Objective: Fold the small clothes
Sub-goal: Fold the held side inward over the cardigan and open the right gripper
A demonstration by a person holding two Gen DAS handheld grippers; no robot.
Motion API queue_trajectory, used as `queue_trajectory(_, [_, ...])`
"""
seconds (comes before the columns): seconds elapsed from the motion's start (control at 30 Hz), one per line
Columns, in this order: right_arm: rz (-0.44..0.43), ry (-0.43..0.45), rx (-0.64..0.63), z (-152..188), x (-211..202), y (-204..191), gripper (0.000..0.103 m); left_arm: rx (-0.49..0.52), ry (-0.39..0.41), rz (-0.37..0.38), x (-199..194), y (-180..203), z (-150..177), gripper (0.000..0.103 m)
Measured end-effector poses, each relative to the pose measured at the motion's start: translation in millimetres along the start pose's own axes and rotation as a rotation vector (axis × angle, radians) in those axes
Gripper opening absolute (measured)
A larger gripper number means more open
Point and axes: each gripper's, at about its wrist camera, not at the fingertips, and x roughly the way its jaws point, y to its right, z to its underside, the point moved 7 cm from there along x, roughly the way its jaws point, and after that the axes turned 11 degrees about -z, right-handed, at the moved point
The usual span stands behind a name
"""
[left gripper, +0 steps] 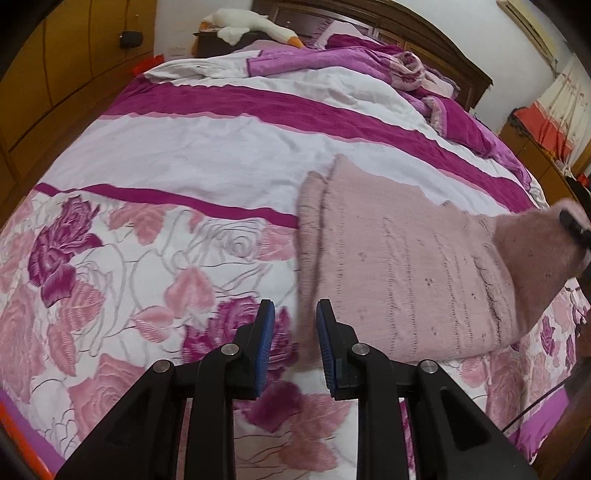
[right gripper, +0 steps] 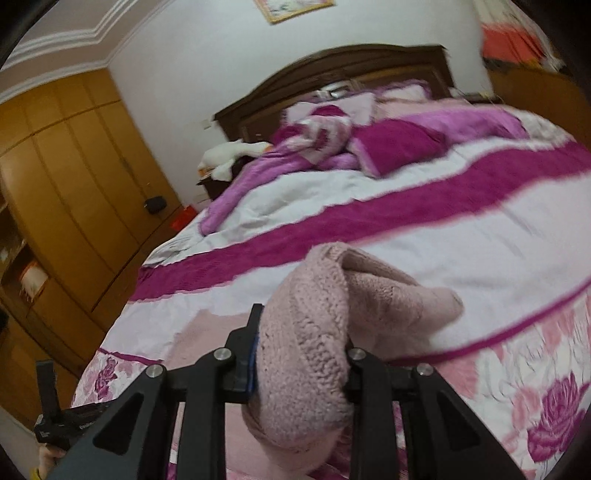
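A pale pink knit sweater [left gripper: 406, 266] lies flat on the flowered bed cover [left gripper: 184, 155], right of centre in the left wrist view. My left gripper [left gripper: 295, 332] hovers over the sweater's left edge, blue pads drawn close together, gripping nothing. The sweater's right side is lifted off the bed; a black finger [left gripper: 572, 225] of the right gripper shows there at the picture's edge. In the right wrist view my right gripper [right gripper: 303, 332] is shut on a thick bunch of the sweater [right gripper: 314, 314]. The knit fills the jaws and hides the right pad. A fold [right gripper: 424, 299] droops forward.
A crumpled purple blanket [left gripper: 369, 62] and a pillow [right gripper: 399, 144] lie by the dark headboard [right gripper: 369, 62]. A white plush goose [left gripper: 251, 22] sits on the nightstand. Wooden wardrobes [right gripper: 74, 166] line the left side. A hand [right gripper: 48, 458] holds a black device at bottom left.
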Motion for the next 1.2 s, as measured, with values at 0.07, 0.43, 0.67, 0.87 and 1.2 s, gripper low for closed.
queue_trajectory(0.07, [-0.010,-0.018,-0.066,-5,13,-29,0.026,-0.010,0.005,-0.004,-2,-9,1,0.001])
queue_trajectory(0.43, [-0.074,-0.316,-0.355,84,134,-147,0.026,-0.064,0.012,-0.014,-3,-50,11,0.001])
queue_trajectory(0.67, [-0.077,-0.411,-0.320,124,173,-142,0.025,-0.067,0.016,-0.009,-2,-66,16,0.001])
queue_trajectory(0.87, [-0.128,-0.363,-0.433,117,150,-179,0.025,-0.102,0.036,-0.011,-6,-81,11,0.001])
queue_trajectory(1.2, [-0.229,-0.400,-0.328,137,131,-186,0.047,-0.087,0.057,0.049,-19,-64,-1,0.001])
